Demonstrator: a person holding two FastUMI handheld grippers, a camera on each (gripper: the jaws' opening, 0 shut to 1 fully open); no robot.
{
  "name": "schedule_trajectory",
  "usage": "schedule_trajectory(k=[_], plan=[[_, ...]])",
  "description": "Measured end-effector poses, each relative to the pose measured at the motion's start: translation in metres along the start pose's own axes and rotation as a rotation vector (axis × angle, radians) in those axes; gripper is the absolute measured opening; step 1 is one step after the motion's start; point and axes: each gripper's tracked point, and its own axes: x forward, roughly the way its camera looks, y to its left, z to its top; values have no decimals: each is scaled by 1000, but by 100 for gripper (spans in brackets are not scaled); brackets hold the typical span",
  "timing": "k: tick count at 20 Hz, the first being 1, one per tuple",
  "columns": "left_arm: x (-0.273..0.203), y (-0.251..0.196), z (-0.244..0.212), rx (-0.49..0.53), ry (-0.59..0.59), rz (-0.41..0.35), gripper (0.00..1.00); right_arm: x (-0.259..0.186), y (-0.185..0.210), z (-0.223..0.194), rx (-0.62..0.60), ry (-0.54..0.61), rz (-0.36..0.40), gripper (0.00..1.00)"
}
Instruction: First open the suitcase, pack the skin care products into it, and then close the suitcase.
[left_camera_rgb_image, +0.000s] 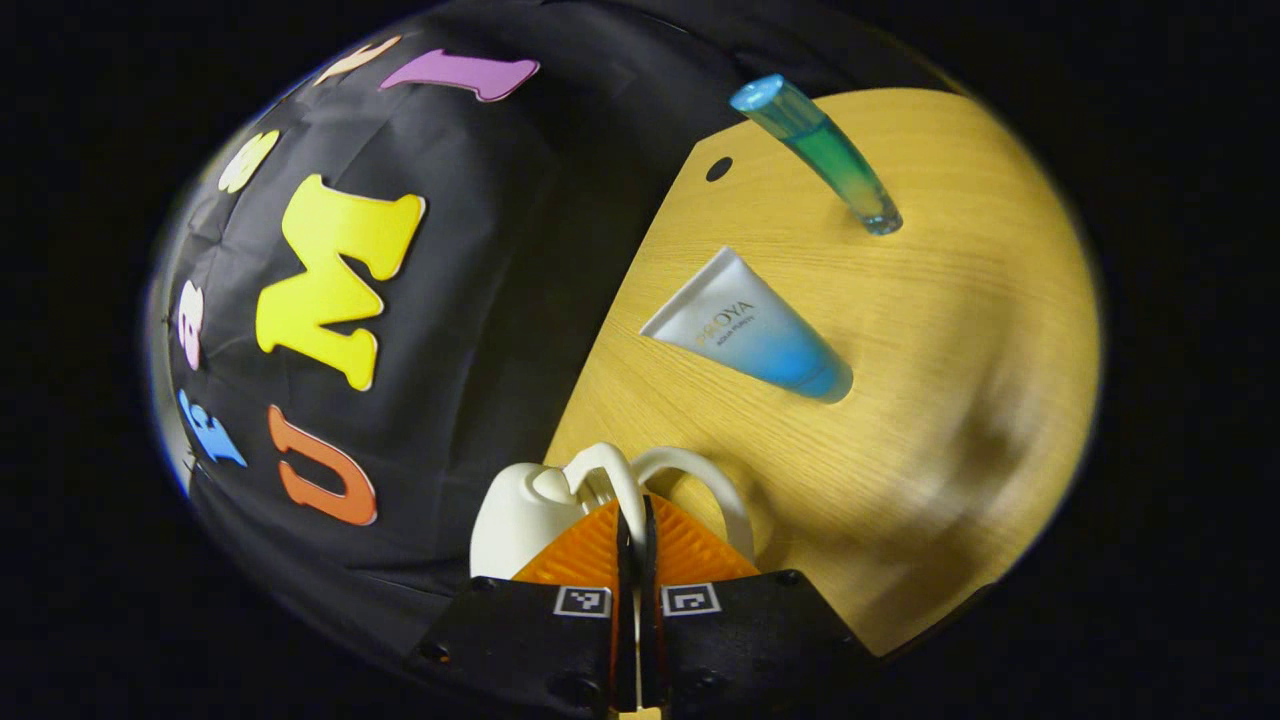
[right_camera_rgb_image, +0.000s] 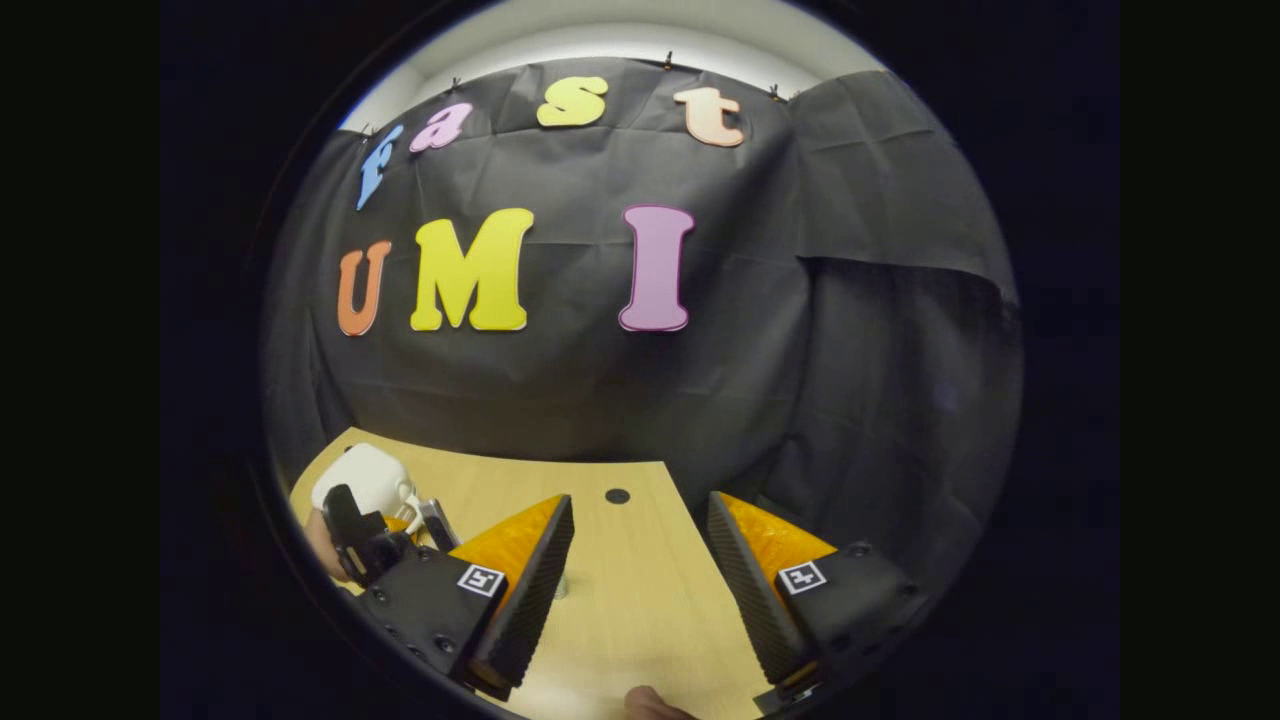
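Left gripper (left_camera_rgb_image: 632, 520), jaws clenched on a white looped handle (left_camera_rgb_image: 690, 470) of a white object (left_camera_rgb_image: 520, 515). Tube (left_camera_rgb_image: 750, 328) and bottle (left_camera_rgb_image: 820, 150) lie apart on the counter (left_camera_rgb_image: 950, 350). Right gripper (right_camera_rgb_image: 640, 560), jaws released.

wall: black cloth (right_camera_rgb_image: 640, 380), creased | above: pale strip of wall (right_camera_rgb_image: 620, 30) | table (left_camera_rgb_image: 950, 330): light wood grain, small dark hole (left_camera_rgb_image: 718, 168)
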Motion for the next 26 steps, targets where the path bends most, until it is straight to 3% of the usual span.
schedule_trajectory(k=[5,13,17,20,26], plan=[[-31,50,4,-175,-85,-33,3,-9,46,36,-43,-37,-1,81],[-109,171,-32,-491,-238,30,3,-22,158,73,-56,-81,66,81],[-106,259,-106,-631,-227,97,3,-31,203,78,-52,-81,89,81],[-98,295,-179,-699,-185,139,3,-38,229,78,-70,-82,105,81],[-55,297,-312,-833,-61,133,2,-48,258,68,-96,-51,127,81]])
